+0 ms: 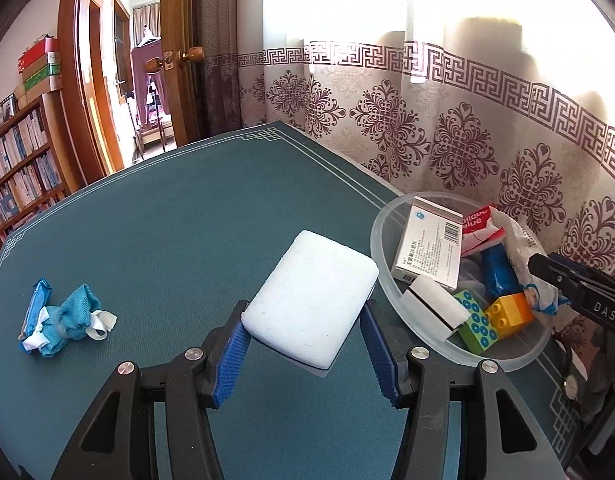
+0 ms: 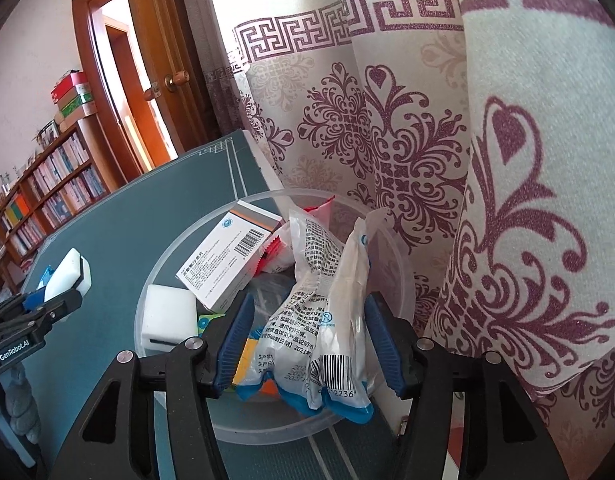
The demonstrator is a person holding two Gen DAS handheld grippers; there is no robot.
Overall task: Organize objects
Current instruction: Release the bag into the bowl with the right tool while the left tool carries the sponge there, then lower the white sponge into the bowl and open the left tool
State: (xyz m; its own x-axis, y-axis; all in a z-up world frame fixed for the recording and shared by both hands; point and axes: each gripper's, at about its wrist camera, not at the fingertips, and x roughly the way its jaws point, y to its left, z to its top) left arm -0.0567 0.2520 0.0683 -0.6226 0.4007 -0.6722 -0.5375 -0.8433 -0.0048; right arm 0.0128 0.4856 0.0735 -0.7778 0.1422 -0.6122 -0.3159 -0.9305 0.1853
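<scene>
A: Where did the things lie on the green table [image 1: 179,240]?

B: The clear bowl [image 1: 391,280] stood at the far right, by the curtain, with a box and blocks inside. The left gripper [image 1: 303,332] was clenched on a white sponge [image 1: 311,300], lifted near the bowl, probably to drop it in.

A: And the right gripper [image 2: 307,340]?

B: Its jaws stood around a white packet [image 2: 327,320] over the bowl; I cannot tell whether they pressed it. A small blue cloth bundle [image 1: 63,324] waited at the left.

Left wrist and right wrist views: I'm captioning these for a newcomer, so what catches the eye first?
The white sponge between the left gripper fingers, above the green table mat. Then the clear bowl by the patterned curtain, crowded with a medicine box and toy bricks, with a white plastic packet between the right gripper fingers.
</scene>
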